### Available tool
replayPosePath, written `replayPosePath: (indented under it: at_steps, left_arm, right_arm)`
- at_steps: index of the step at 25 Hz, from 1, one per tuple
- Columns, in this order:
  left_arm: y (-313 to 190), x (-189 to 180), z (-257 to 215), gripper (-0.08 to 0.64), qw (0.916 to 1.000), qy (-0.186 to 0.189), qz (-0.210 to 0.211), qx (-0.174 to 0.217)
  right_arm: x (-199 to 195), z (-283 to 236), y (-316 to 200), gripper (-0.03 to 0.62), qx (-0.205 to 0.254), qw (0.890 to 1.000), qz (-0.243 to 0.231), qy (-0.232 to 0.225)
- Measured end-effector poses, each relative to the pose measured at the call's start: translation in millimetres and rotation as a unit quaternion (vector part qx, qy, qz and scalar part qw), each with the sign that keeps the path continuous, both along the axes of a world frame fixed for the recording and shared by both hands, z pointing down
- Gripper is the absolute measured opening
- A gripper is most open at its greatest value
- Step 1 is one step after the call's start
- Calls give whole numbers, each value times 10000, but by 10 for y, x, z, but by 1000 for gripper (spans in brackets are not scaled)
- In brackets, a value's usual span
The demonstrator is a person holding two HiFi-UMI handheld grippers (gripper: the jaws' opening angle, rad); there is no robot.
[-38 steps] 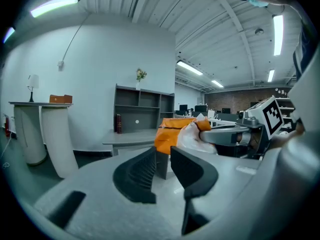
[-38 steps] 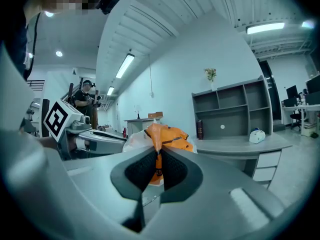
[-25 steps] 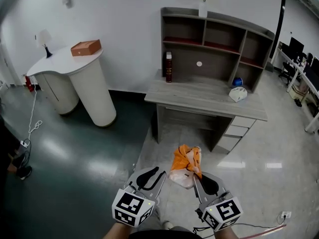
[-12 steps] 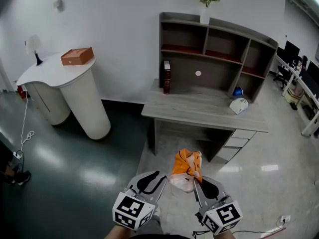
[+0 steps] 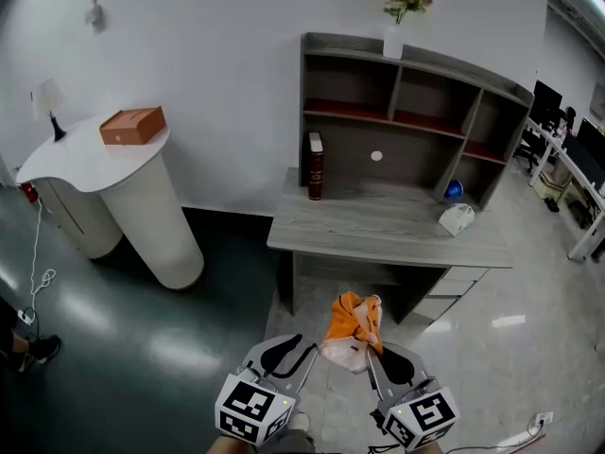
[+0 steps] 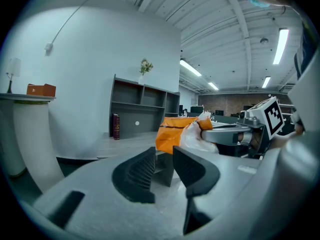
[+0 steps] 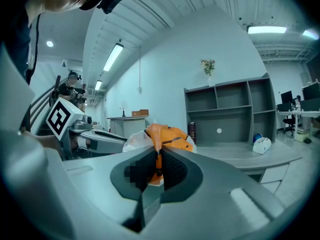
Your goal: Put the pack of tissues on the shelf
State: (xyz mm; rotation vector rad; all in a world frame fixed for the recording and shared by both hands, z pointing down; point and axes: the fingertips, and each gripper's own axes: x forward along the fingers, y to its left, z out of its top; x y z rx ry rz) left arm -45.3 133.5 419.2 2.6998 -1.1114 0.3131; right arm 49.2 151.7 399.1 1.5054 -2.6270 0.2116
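Tissue pack (in right tongs) hangs short of desk edge.

Left claw wider, empty; desk nearer.

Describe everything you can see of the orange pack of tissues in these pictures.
The pack of tissues is a soft, crumpled bundle. Most of its wrap is orange, with a pale, see-through part at the end nearest the person. The wrap looks like thin film, creased and puckered. The pack is off the ground, held out in front of the desk, and is not yet on the shelf. The right gripper alone touches it, with its jaws shut on an orange fold.
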Motion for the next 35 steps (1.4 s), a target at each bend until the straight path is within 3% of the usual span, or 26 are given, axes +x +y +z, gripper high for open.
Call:
replayPosePath:
  at_steps: [14, 22, 35]
  left_arm:
    - [-788, -280, 34, 114, 9998, 60, 152, -88]
    - [-1237, -167, 74, 114, 9996, 128, 152, -189]
    - [-2176, 256, -158, 115, 9998, 14, -183, 69]
  right_arm:
    - [-280, 0, -808, 8, 37, 9998, 181, -2]
    - [-189, -19, -1308, 8, -60, 9998, 123, 116]
    - [243, -186, -2294, 8, 193, 9995, -247, 85]
